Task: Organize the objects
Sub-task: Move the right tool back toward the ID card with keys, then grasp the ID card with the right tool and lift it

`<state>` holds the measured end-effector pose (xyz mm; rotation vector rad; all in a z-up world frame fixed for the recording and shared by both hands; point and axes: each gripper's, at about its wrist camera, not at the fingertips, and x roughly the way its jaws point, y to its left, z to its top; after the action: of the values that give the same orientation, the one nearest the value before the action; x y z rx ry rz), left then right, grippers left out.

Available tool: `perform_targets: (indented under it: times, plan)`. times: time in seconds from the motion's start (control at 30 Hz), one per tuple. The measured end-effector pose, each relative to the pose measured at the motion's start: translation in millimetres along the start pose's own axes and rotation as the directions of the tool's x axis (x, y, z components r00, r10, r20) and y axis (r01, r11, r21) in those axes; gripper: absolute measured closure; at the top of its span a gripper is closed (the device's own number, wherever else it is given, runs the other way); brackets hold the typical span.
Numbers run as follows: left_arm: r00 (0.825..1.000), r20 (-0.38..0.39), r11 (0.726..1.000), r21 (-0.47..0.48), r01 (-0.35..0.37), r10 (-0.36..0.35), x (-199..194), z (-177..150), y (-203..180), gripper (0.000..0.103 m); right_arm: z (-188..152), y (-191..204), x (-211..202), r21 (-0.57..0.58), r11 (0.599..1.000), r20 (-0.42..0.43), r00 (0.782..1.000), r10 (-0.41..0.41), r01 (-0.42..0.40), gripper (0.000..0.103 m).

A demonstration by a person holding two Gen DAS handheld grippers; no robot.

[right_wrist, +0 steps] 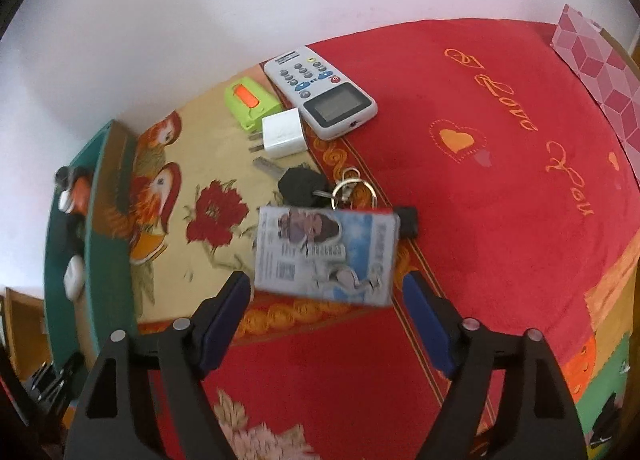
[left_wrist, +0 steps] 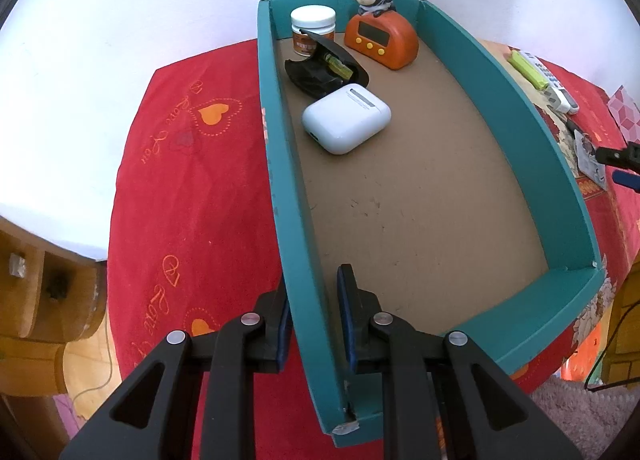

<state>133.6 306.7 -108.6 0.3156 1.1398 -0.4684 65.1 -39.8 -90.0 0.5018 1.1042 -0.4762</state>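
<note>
A: Starting on the left, what did the left tool (left_wrist: 314, 324) have?

B: It was clenched on the near left wall of the teal box (left_wrist: 568, 196), one finger outside the wall and one inside. The box sat on the red cloth (left_wrist: 192, 188) covering the bench.

A: And inside the box?

B: Toward its far end stood a white jar (left_wrist: 313, 26) in the left corner, with a black open pouch (left_wrist: 326, 68) just in front of it. The white earbud case (left_wrist: 346, 118) lay nearer, and an orange timer (left_wrist: 382, 40) with a small figure on top stood by the far wall.

A: The right side?

B: The right tool (right_wrist: 326, 310) was released, its fingers spread wide, hovering over a printed card (right_wrist: 326, 256) that lay on the cloth outside the box. Beyond it lay a key with a ring (right_wrist: 316, 184), a white charger plug (right_wrist: 282, 132), a green case (right_wrist: 250, 102) and a grey remote (right_wrist: 322, 90).
</note>
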Motion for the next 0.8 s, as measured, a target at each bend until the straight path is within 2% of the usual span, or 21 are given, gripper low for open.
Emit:
perform_targets:
  times: [0.2,0.53,0.63,0.8]
  plan:
    - [1.0,0.001,1.0,0.005,-0.002,0.002,0,0,-2,0.083,9,10,20,0.012,0.995,0.005,0.995,-0.099,0.098,0.024]
    - [1.0,0.005,1.0,0.015,0.006,-0.006,0,-1,-3,0.083,12,21,20,0.047,0.997,0.029,0.997,-0.065,0.063,0.023]
    - [1.0,0.006,1.0,0.019,0.007,-0.007,0,-1,-3,0.083,9,27,23,0.031,0.997,0.035,0.997,-0.065,0.064,0.017]
    - [1.0,0.005,1.0,0.021,0.008,-0.008,-1,0,-3,0.083,8,31,27,-0.031,0.999,-0.025,1.0,0.008,-0.009,0.016]
